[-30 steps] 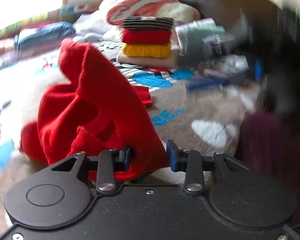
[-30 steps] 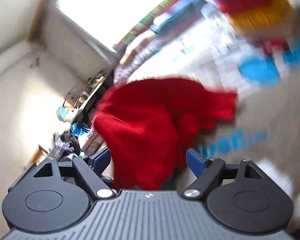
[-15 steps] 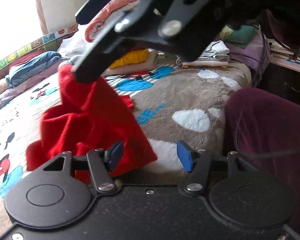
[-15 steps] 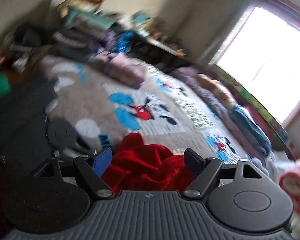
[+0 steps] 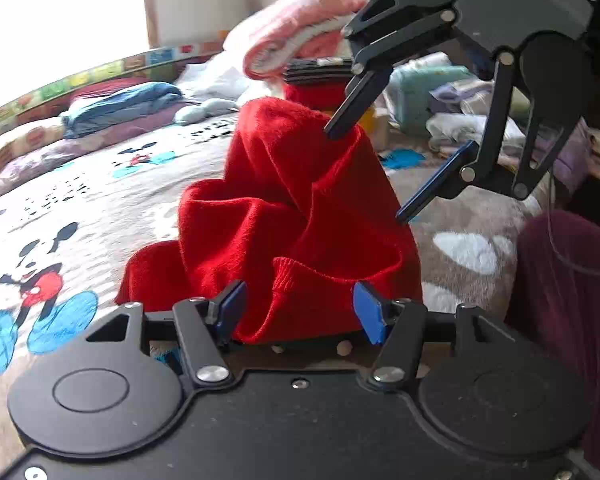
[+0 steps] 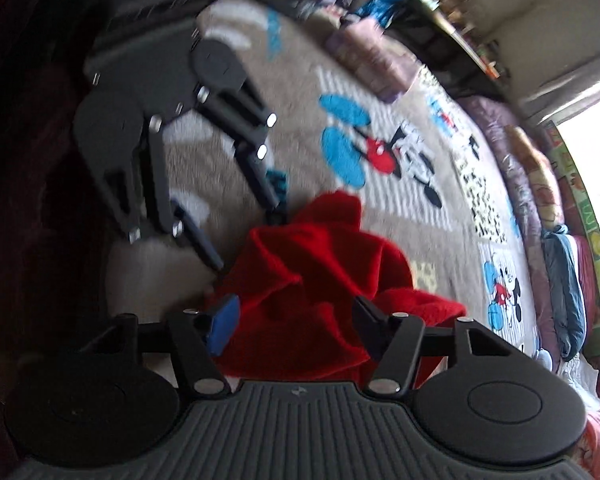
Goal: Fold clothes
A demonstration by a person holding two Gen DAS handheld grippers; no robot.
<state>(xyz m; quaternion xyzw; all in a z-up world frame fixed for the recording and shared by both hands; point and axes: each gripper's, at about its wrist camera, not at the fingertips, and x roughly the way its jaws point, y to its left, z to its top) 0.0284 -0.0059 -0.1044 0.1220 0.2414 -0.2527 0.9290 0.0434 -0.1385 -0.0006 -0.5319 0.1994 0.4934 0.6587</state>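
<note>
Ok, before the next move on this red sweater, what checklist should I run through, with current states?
1. Left gripper ready at the hem: ok, jaws apart, ribbed hem between them, unclamped.
2. Right gripper ready: ok, jaws apart at the sweater's peak.
3. Red sweater flat on the blanket: not ok, bunched into a peak.
4. Sleeves located: cannot tell, lost in the folds.
5. Grippers apart from each other: ok.
</note>
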